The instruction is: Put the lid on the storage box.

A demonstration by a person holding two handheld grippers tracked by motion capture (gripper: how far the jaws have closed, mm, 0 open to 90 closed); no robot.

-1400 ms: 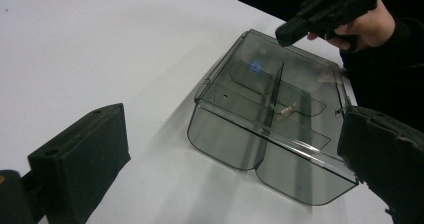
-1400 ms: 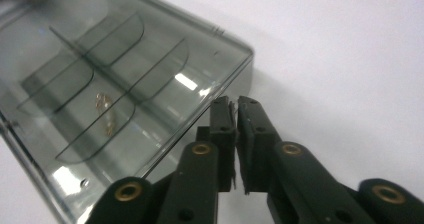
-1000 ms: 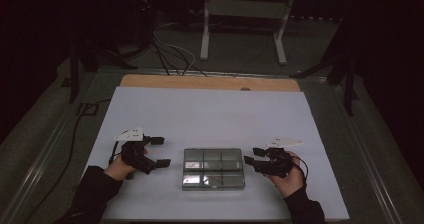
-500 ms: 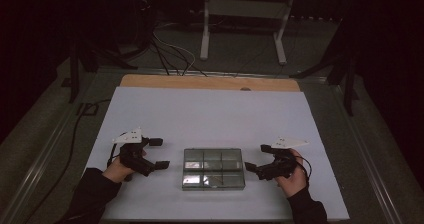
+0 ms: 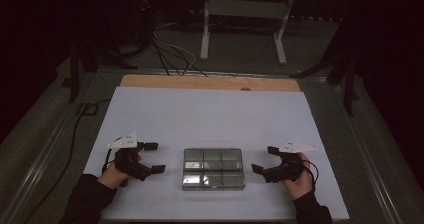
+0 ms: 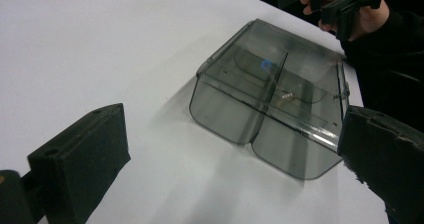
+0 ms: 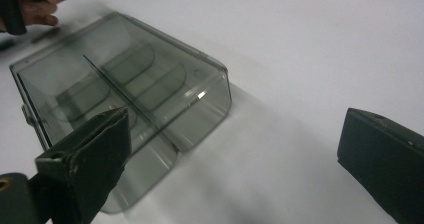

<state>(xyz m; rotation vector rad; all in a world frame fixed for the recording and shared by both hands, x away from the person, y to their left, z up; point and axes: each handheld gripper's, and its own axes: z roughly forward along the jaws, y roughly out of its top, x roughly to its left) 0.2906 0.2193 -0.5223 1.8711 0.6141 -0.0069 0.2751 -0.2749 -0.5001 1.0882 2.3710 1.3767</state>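
A clear smoky plastic box (image 5: 213, 168) with several compartments lies flat on the white sheet (image 5: 210, 114) near the front edge. My left gripper (image 5: 155, 157) rests just left of it, jaws open and empty, pointing at the box (image 6: 270, 99). My right gripper (image 5: 264, 159) sits just right of it, also pointing at the box (image 7: 125, 84). Its jaws have just been opening and stand wide with nothing between them. In the left gripper view, a small pale item (image 6: 286, 97) lies inside one compartment. Neither gripper touches the box.
A wooden board edge (image 5: 210, 82) runs along the far side of the sheet. Beyond the table stand a metal frame (image 5: 242, 24) and floor cables (image 5: 170, 49). A cable (image 5: 75, 129) trails off the left side.
The right gripper's jaws have spread wider apart. Both hands have stayed about where they were beside the box.
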